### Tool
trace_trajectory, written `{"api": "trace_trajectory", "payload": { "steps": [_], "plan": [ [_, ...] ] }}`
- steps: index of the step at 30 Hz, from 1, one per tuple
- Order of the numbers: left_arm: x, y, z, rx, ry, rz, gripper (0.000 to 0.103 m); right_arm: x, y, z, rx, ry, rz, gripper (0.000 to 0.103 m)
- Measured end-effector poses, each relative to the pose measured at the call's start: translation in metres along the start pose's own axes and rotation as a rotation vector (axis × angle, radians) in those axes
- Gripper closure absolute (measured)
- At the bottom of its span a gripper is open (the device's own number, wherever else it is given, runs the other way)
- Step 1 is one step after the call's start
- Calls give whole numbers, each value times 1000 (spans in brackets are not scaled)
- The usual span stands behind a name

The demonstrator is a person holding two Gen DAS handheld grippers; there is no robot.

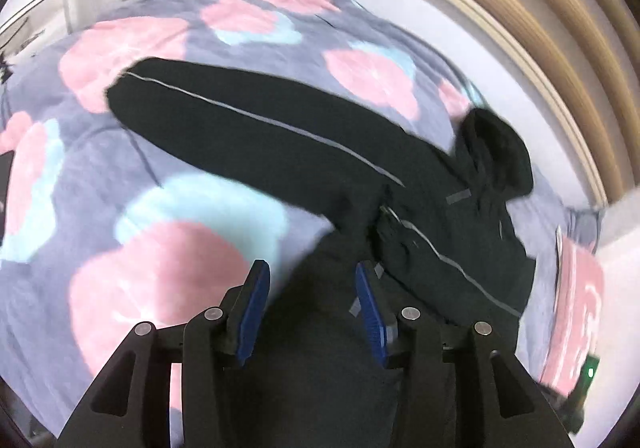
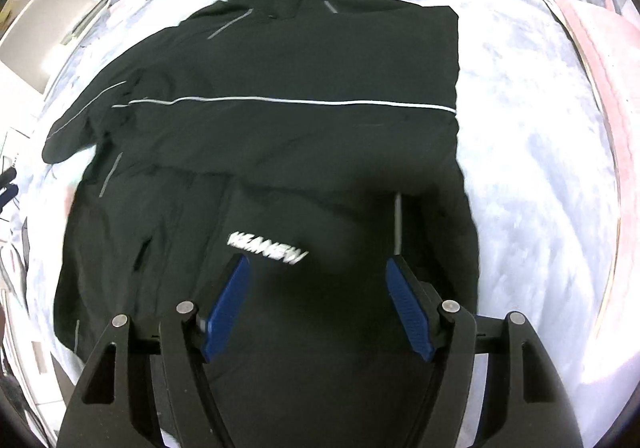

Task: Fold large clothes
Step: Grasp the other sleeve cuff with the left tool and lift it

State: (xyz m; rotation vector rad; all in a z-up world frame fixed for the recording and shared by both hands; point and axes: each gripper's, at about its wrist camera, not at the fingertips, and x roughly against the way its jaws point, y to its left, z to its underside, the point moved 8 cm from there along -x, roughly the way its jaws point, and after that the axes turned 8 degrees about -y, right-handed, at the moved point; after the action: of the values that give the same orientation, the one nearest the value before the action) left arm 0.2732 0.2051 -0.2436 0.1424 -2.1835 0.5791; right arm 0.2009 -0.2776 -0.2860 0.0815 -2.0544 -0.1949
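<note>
Black jacket (image 2: 296, 144) on bed (image 1: 120, 176): soft, limp, probably slippery. Best taken at sleeve (image 1: 224, 116) cuff. Both tongs, left (image 1: 310, 312) and right (image 2: 318, 308), apart, holding nothing.

From the left wrist view, open blanket (image 1: 120, 176) stretches from 9 to 12 o'clock, passable for a gripper. The black jacket (image 1: 320, 144) bars the way from 12 to 4 o'clock, its sleeve lying out toward 11. A wooden headboard (image 1: 560, 28) walls off 2 o'clock. Right wrist view: bare bedding lies at 3 o'clock beside the jacket.
</note>
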Motion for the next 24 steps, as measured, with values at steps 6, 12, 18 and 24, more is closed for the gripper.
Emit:
{"api": "trace_trajectory", "payload": {
  "steps": [6,12,18,24],
  "plan": [
    [-11,115,-65,133,-42,-19,55,24,41,2,-52,-50,64,30],
    [-57,240,-127,228,-18,-42,53,16,123,14,-149,-32,53,30],
    [-120,278,-153,267,30,10,53,8,196,24,-59,-3,59,30],
    [-168,286,-162,307,69,82,53,1,222,37,-39,33,98,30]
  ]
}}
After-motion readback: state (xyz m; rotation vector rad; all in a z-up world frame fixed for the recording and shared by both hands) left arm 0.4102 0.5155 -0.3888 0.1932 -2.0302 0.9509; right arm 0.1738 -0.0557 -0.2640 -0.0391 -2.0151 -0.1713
